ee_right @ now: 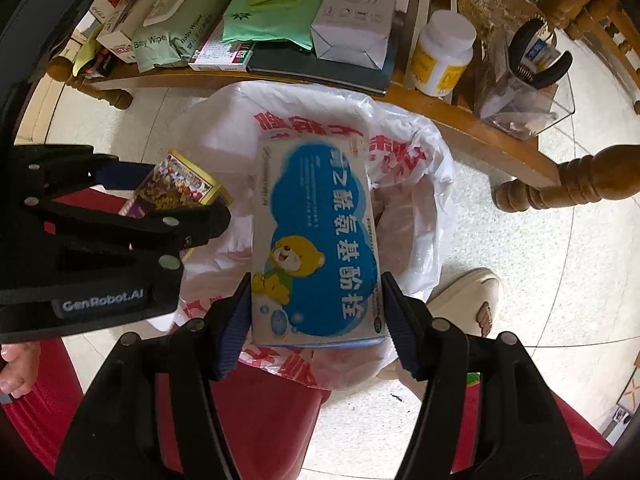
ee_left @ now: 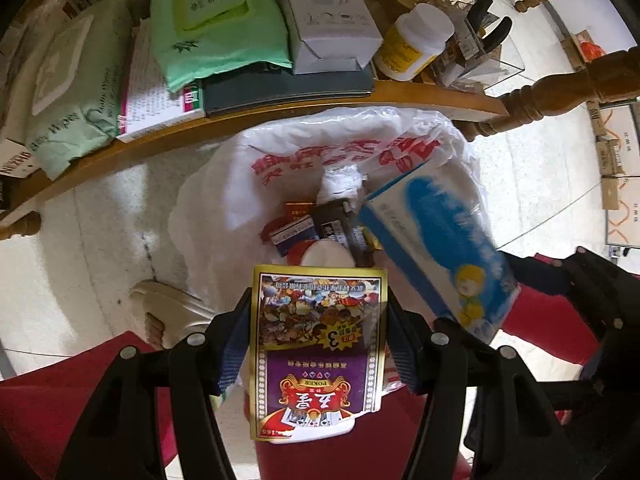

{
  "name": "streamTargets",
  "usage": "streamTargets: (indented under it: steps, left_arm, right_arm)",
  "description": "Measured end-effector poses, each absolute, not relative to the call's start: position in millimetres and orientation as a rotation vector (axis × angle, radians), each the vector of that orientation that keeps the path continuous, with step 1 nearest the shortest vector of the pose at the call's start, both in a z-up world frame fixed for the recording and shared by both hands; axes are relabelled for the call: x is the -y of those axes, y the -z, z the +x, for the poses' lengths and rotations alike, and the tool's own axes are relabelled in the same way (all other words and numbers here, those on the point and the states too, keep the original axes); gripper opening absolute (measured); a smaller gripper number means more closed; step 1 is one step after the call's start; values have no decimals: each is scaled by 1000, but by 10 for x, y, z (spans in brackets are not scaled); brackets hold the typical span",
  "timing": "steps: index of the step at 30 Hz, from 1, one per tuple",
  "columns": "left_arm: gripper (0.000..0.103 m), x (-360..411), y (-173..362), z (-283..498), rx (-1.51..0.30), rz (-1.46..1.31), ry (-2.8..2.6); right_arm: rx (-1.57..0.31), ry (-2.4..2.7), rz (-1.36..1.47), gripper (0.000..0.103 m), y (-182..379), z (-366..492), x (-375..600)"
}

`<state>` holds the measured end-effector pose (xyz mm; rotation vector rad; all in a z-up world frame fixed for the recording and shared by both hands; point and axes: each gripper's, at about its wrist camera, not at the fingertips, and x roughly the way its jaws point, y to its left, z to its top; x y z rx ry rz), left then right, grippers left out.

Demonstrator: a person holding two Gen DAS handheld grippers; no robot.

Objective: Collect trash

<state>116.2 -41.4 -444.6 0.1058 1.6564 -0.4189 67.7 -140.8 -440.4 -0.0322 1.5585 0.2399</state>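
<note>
My left gripper (ee_left: 316, 344) is shut on a gold and purple poker card box (ee_left: 318, 344), held over the near rim of a white plastic trash bag (ee_left: 224, 196) with red print. My right gripper (ee_right: 316, 320) is shut on a blue and white medicine box with a yellow bear (ee_right: 316, 236), held over the same bag (ee_right: 404, 208). The medicine box also shows in the left wrist view (ee_left: 440, 248), right of the card box. The card box (ee_right: 176, 184) and left gripper body show left in the right wrist view. Small boxes and a crumpled tissue (ee_left: 340, 184) lie inside the bag.
A low wooden table (ee_left: 400, 96) stands just beyond the bag, carrying wipes packs (ee_left: 216, 20), a white carton (ee_left: 328, 16), books and a white pill bottle (ee_left: 416, 40). A turned table leg (ee_right: 568, 184) is right of the bag. The person's red trousers and slippered feet (ee_right: 472, 292) flank it.
</note>
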Motion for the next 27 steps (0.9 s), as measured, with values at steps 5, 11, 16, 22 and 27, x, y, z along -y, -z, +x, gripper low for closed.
streamTargets:
  steps: [5,11,16,22,27]
  left_arm:
    - [60,418,4501,1199,-1664,108,419]
    - [76,376,4534,1224,-1676,111,393]
    - [79,330,4529,1242,-1676,111,359]
    - [85,243,4469,1251,-1657,96,320]
    - [87,174,4369,1239,-1632,102,280]
  right_arm:
    - [-1584,-242,12,60,4485,716,1442]
    - [-1601,-225,26,61,4529,716,1481]
    - [-1595,-205,40,69,4542,732,1511]
    - [-1576,-180,67,69,4479,752,1577]
    - [-1537,-140,107,70,4333,773,1673]
